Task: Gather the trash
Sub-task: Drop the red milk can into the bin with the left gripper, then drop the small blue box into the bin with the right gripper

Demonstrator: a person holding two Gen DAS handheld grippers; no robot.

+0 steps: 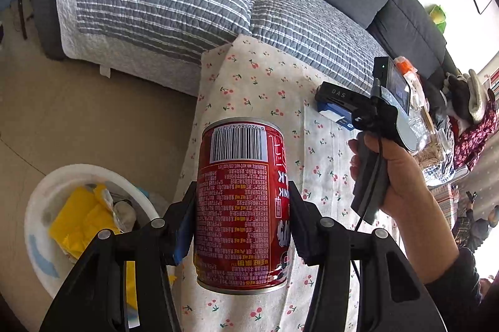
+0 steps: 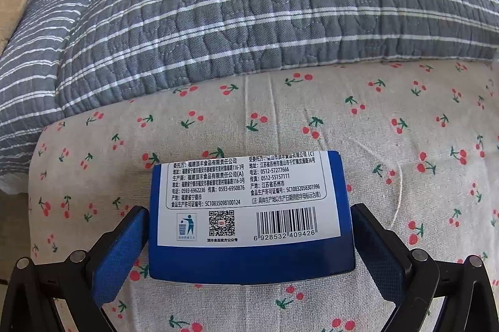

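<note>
Red drink can [image 1: 241, 207] pinched by left gripper [image 1: 241, 218], held above cherry-print cloth [image 1: 265, 82]. White bin [image 1: 43, 223] with yellow wrapper at 8 o'clock; carry-over and drop judged next, floor gap open. Blue carton [image 2: 249, 216] lying on cloth, bracketed by right gripper [image 2: 249, 238]; pads spread, gaps visible both sides, squeeze needed. Striped sofa cushion [image 2: 249, 20] edge at 12 o'clock.

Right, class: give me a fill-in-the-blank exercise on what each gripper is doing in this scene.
1. The left gripper is shut on a ____ can.
2. The blue box lies between the fingers of the ____ gripper.
3. The tablecloth is printed with ____.
4. The yellow wrapper lies in a ____ basin.

Missing words: red; right; cherries; white
</note>
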